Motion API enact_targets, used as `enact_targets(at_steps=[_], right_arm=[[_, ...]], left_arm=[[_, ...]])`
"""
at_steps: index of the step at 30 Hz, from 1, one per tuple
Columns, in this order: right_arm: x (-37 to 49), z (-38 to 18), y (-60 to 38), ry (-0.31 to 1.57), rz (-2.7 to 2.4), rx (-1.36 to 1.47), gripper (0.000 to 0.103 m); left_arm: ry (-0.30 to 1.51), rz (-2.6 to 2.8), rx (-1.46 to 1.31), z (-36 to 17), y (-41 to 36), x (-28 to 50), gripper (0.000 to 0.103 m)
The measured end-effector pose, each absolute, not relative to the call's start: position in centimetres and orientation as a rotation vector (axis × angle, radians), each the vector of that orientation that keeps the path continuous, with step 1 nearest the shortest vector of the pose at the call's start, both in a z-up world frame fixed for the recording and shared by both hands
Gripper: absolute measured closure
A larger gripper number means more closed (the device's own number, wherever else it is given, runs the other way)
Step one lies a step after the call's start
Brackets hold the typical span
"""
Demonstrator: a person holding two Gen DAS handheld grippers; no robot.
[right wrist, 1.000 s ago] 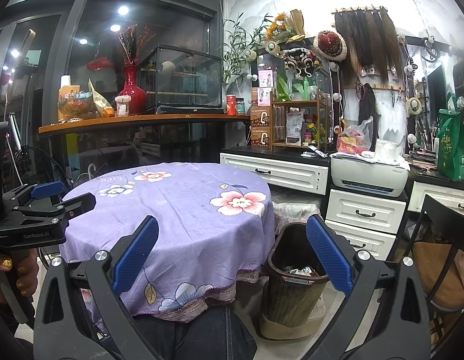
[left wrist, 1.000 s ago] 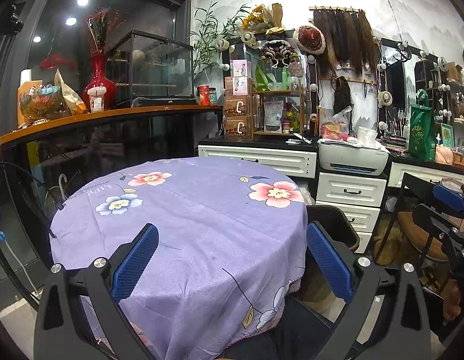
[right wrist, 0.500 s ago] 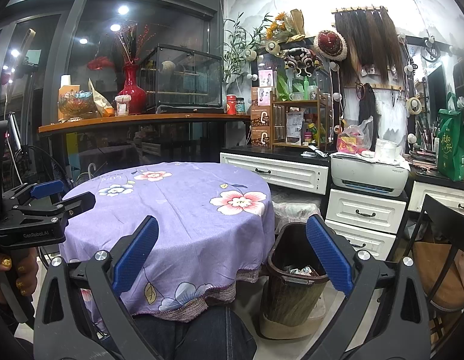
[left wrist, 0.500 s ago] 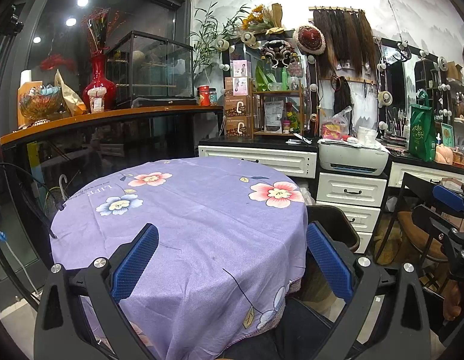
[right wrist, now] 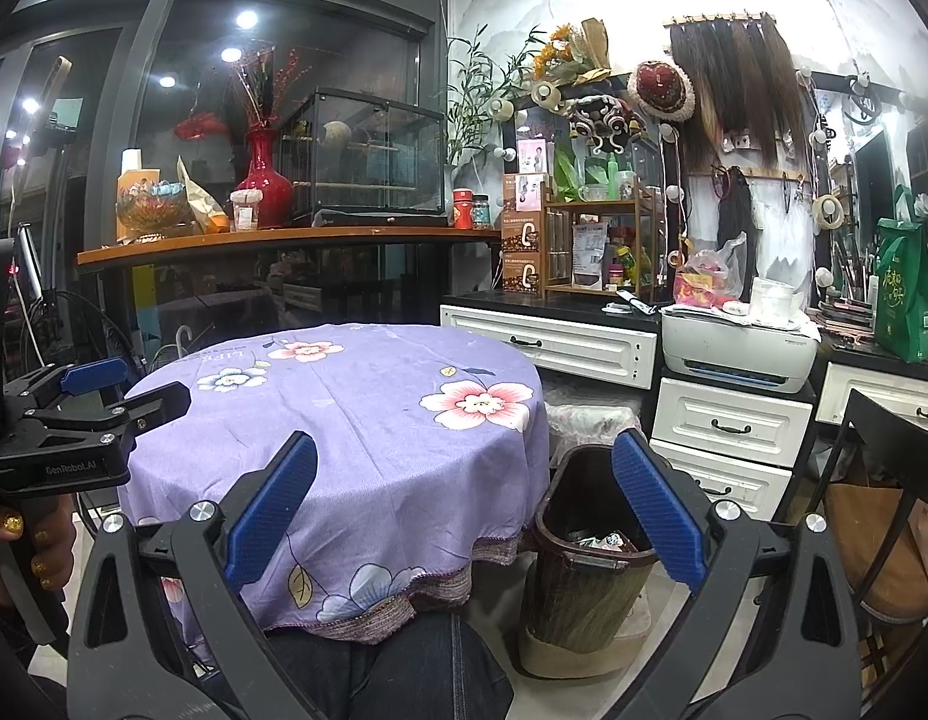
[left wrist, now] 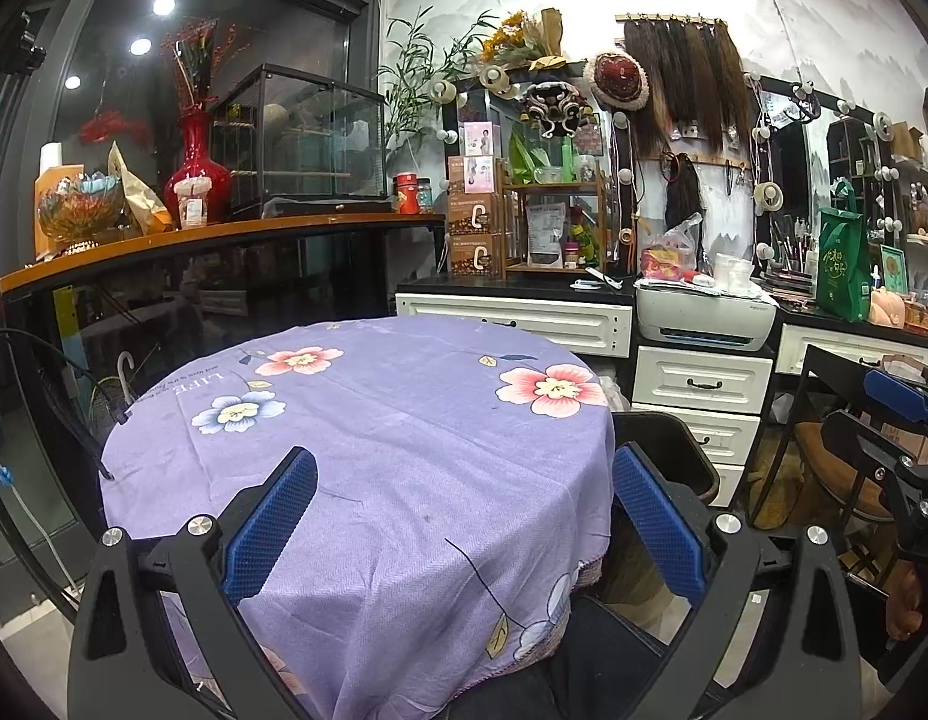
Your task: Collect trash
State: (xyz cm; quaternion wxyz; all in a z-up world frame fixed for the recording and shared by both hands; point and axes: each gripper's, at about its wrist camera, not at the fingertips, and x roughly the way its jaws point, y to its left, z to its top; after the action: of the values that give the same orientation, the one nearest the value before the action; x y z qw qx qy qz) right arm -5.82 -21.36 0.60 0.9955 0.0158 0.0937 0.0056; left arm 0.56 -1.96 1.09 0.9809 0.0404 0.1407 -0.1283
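Both claws spread wide, empty: left gripper [left wrist: 464,525] over the table's [left wrist: 368,432] near edge, right gripper [right wrist: 464,513] too. No trash on the cloth; some already in the bin [right wrist: 589,564] beside the table's right edge. Risk: snagging loose cloth, knocking the bin.

The left claw [right wrist: 125,387], seen from the right wrist camera, carries the white lettering "GenRobot.AI" on the side of its black body. The purple flowered tablecloth [left wrist: 368,456] has the printed word "LIFE", readable upside down near its far left edge, with a smaller line of text beside it too small to read. The green bag [right wrist: 904,294] on the counter [right wrist: 553,303] bears pale characters that cannot be made out. Stacked brown boxes [left wrist: 475,237] show a large white "C"-like mark.
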Motion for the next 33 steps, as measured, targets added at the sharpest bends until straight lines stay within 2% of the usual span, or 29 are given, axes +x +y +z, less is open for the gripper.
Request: enact_targets(at_steps=[33], right_arm=[[-5.75, 0.02, -21.45, 0.188, 0.017, 0.03, 0.006]], left_arm=[[0.284, -0.269, 0.09, 0.91, -1.49, 0.91, 0.005]])
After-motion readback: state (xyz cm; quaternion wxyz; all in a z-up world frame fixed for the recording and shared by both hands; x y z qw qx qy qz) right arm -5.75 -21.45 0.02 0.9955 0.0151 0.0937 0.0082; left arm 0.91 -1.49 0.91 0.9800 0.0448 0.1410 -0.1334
